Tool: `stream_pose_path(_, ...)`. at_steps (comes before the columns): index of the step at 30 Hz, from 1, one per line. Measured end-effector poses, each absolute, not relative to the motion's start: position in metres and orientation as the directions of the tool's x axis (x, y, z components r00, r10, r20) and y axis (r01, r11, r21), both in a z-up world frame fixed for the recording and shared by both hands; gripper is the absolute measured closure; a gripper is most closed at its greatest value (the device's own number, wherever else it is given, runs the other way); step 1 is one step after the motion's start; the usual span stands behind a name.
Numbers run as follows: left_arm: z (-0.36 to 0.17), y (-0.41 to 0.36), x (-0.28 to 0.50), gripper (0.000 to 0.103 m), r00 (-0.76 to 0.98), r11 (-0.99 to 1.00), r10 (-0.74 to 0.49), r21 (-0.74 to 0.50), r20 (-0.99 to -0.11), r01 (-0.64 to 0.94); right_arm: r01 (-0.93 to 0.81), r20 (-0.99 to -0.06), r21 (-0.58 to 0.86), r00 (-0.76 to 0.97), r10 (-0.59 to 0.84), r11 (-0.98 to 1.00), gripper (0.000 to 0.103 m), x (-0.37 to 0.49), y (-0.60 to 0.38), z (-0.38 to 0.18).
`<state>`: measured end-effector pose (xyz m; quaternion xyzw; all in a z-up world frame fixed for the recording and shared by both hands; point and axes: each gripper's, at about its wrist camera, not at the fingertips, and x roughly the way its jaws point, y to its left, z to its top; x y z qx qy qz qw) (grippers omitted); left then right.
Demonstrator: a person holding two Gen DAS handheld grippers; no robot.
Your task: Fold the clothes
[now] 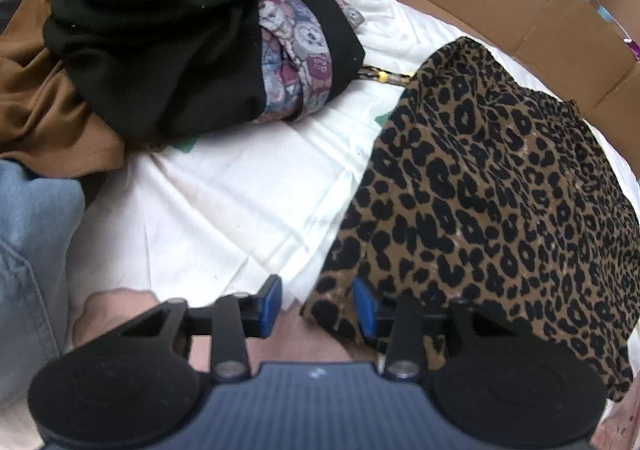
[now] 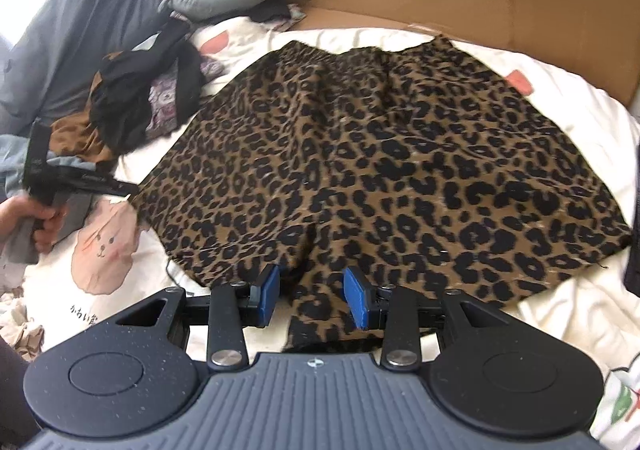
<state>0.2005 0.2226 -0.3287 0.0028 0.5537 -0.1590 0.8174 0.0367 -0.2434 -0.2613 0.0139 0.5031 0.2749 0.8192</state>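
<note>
Lying spread flat on the bed (image 2: 580, 121) ahead of both grippers' released, empty jaws, the leopard shorts (image 2: 380, 169) look light and limp, likeliest pinched at a hem corner.

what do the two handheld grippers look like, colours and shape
Both look alike. The left gripper and right gripper each have two blue finger pads on black linkage arms with silver pivot screws. Behind sits a ribbed dark grey body flanked by two round black discs. The right one's body looks speckled with light dust. No cables or sleeves are visible.
</note>
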Motion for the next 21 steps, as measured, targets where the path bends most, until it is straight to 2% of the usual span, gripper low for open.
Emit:
stream_pose_path(4,-0.335,0.222,0.203,0.068,0.334,0.944,-0.276,-0.189,-0.901,0.271,-0.48,-0.816,0.306,0.312,0.486,0.822,0.06,0.035,-0.232,-0.265)
stream_pose_path(13,-0.349,0.22,0.199,0.069,0.308,0.944,-0.273,-0.191,-0.912,0.271,-0.5,-0.824,0.312,0.281,0.492,0.808,0.06,0.029,-0.223,-0.276)
stream_pose_path(15,-0.35,0.22,0.198,0.082,0.3,0.941,-0.277,-0.195,-0.913,0.275,-0.499,-0.826,0.314,0.276,0.492,0.808,0.06,0.028,-0.224,-0.278)
stream_pose_path(16,-0.35,0.221,0.197,0.091,0.294,0.939,-0.283,-0.202,-0.913,0.279,-0.496,-0.828,0.315,0.274,0.49,0.809,0.06,0.028,-0.225,-0.28)
stream_pose_path(21,-0.337,0.221,0.19,0.096,0.299,0.933,-0.305,-0.221,-0.904,0.285,-0.497,-0.825,0.327,0.264,0.499,0.803,0.06,0.026,-0.224,-0.282)
